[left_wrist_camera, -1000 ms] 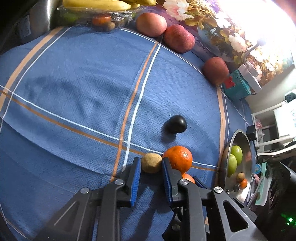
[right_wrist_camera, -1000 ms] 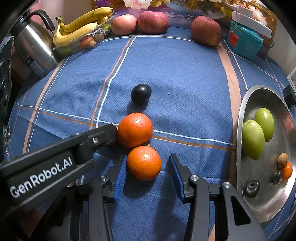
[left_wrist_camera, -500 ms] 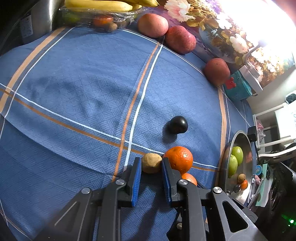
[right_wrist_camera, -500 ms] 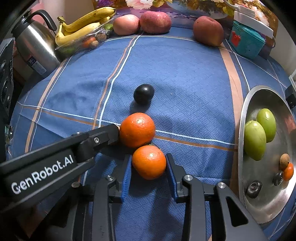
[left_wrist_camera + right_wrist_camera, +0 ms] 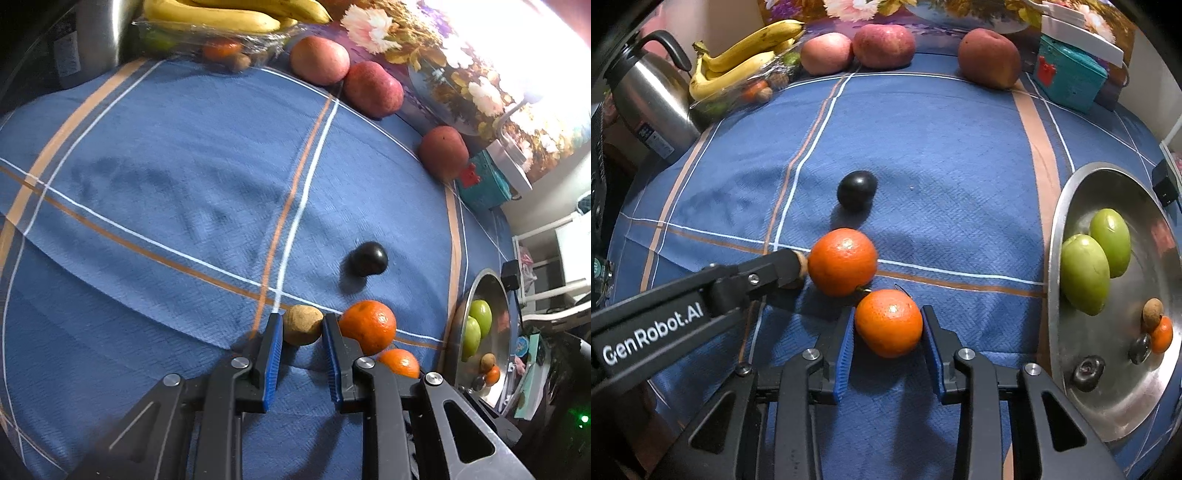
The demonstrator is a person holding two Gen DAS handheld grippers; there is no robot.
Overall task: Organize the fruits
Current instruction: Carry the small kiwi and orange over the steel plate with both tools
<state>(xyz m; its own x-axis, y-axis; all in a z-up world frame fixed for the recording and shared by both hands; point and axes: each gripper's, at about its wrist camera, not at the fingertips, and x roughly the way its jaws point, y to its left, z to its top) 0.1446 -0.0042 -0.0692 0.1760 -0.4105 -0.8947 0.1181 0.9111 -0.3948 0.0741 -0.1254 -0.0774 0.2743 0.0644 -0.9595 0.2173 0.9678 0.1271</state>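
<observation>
Now that the right gripper [image 5: 888, 325] has clamped the near orange [image 5: 888, 323] — just left of the steel bowl [image 5: 1057, 236] — and the left gripper [image 5: 302, 326] pinches the small brown fruit [image 5: 301, 325], both look ready to lift.

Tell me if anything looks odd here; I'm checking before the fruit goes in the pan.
Nothing looks spilled or damaged. Both grippers are shut on fruit: the left gripper on a small brown fruit, the right gripper on an orange. The metal pan sits level.

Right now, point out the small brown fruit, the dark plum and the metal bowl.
small brown fruit [image 5: 301, 325], left wrist view, its top face.
dark plum [image 5: 857, 192], right wrist view, its centre.
metal bowl [image 5: 1054, 221], right wrist view, its left rim.
</observation>
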